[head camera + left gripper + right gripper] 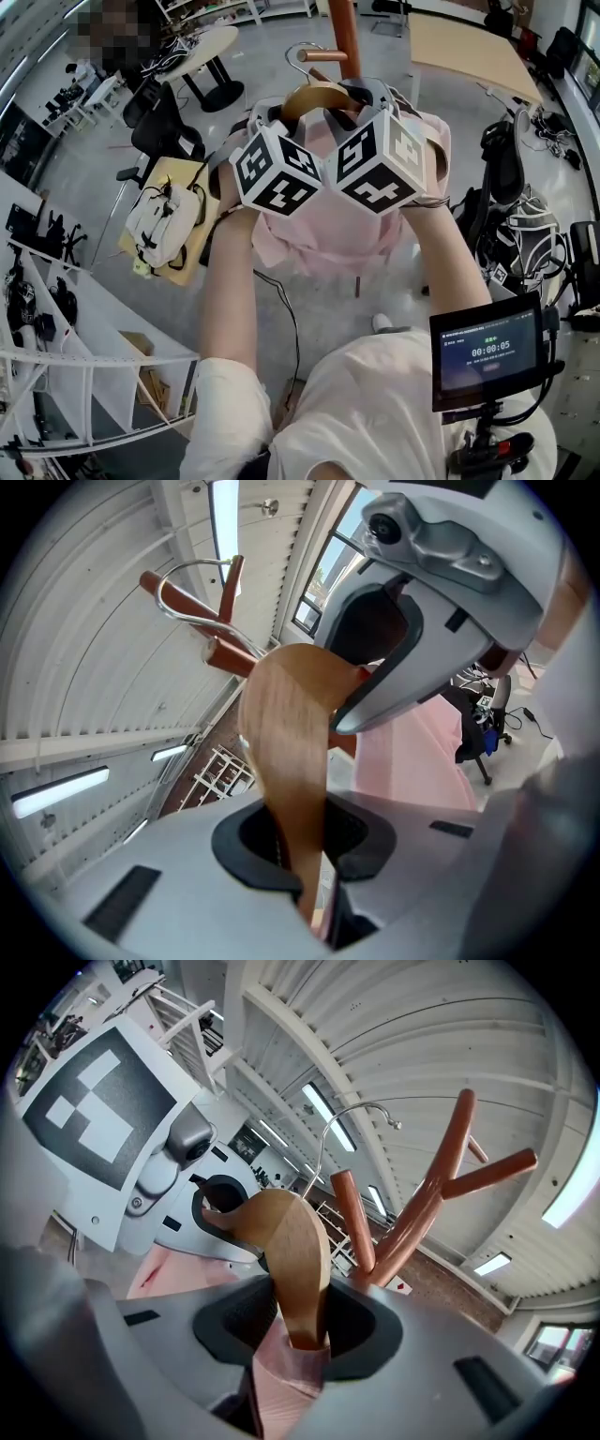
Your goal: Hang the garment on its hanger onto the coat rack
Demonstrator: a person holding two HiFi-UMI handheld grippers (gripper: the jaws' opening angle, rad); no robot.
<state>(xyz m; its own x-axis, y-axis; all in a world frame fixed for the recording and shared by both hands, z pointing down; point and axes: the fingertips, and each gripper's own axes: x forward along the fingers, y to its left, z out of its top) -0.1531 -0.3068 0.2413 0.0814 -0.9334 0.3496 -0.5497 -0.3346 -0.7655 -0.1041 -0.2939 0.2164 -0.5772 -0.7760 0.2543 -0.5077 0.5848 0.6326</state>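
Note:
A wooden hanger (314, 97) carries a pink garment (328, 239) that hangs down below both grippers. My left gripper (267, 117) is shut on the hanger's left arm (291, 752), and my right gripper (380, 101) is shut on its right arm (295, 1260), with pink cloth (286, 1382) bunched at the jaws. The metal hook (305, 52) stands up close beside the reddish coat rack pole (344, 37). In the right gripper view the hook (347, 1119) curves just left of the rack's pegs (422, 1204). In the left gripper view the hook (187, 574) lies beside a peg (230, 592).
A small desk with a white bag (164, 220) stands at the left, with a black chair (164, 131) and a round table (202, 47) behind it. More chairs (506, 159) crowd the right. White shelving (56, 375) fills the lower left. A timer screen (487, 352) sits lower right.

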